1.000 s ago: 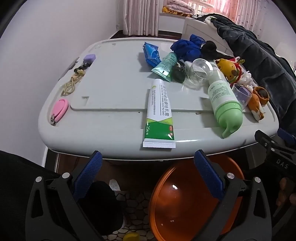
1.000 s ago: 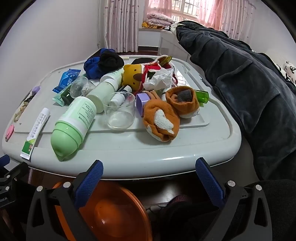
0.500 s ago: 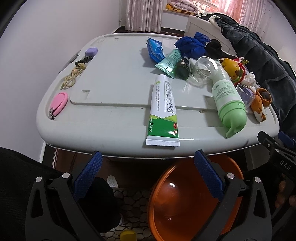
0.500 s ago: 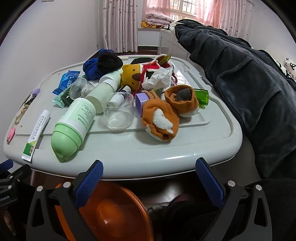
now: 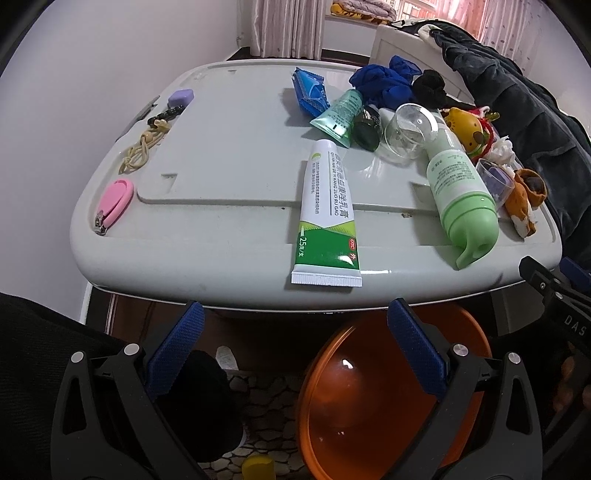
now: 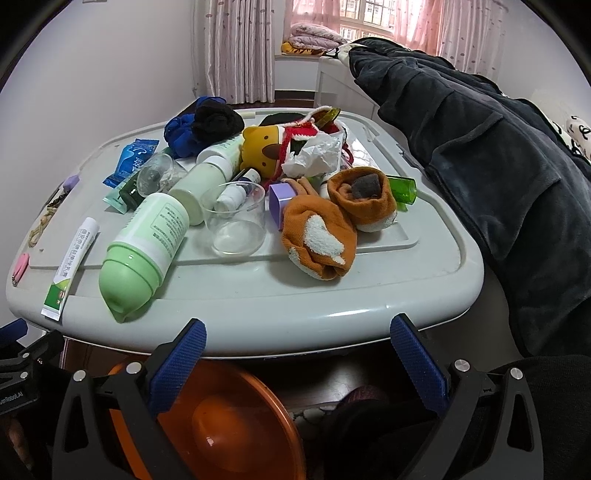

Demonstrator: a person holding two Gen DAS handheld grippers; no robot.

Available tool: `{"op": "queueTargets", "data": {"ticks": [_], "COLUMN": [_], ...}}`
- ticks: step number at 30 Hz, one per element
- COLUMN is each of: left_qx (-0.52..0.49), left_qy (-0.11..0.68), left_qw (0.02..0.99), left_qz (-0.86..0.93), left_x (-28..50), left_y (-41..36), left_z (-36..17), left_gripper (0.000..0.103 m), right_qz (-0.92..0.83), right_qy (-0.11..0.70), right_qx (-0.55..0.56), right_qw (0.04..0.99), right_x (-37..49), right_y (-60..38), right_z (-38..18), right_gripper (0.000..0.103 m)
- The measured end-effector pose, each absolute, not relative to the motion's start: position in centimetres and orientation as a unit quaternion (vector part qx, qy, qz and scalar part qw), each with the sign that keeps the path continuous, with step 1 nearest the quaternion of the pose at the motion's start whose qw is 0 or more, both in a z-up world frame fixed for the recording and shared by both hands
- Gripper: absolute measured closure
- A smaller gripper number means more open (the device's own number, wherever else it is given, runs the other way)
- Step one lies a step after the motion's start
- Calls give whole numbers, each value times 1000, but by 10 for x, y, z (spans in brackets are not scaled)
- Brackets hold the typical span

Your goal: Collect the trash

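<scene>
You are holding both grippers, left gripper (image 5: 295, 332) and right gripper (image 6: 297, 345), spread and empty, with the crumpled tissue (image 6: 314, 157) lying well ahead of the right one.

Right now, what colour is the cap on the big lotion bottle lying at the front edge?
Light green, on the lotion bottle; clearest in the right wrist view.

White walls (image 6: 110, 81); pink-curtained window (image 6: 354, 18); pebble-pattern floor (image 5: 269, 402); daylight from the window.
</scene>
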State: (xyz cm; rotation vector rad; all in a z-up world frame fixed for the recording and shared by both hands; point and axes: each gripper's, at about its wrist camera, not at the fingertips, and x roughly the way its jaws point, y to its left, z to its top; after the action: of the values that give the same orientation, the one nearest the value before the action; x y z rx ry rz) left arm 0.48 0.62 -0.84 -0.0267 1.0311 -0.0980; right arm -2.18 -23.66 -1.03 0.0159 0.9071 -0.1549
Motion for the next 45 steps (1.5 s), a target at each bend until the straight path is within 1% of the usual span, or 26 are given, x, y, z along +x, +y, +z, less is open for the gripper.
{"op": "queueTargets", "data": {"ticks": [30,39,45], "left_qx": [-13,-7,-13], "left_qy": [485,477,482], "left_qw": [873,877,874], "left_qz": [-47,-49,-59], "left_x": [3,1,2], "left_y": [6,5,0], "left_z": [-5,-1,-1], "left_gripper": [6,6,6], "right_qz": [-78,-70,-63], "right_qy": [430,425,464], "right_qx": [3,48,40], "right_qw": [899,901,882], "right_x": [-23,-9,27], "right_y": [-236,-266,-277], "right_z": [-7,7,-6], "right_gripper": [4,4,14]}}
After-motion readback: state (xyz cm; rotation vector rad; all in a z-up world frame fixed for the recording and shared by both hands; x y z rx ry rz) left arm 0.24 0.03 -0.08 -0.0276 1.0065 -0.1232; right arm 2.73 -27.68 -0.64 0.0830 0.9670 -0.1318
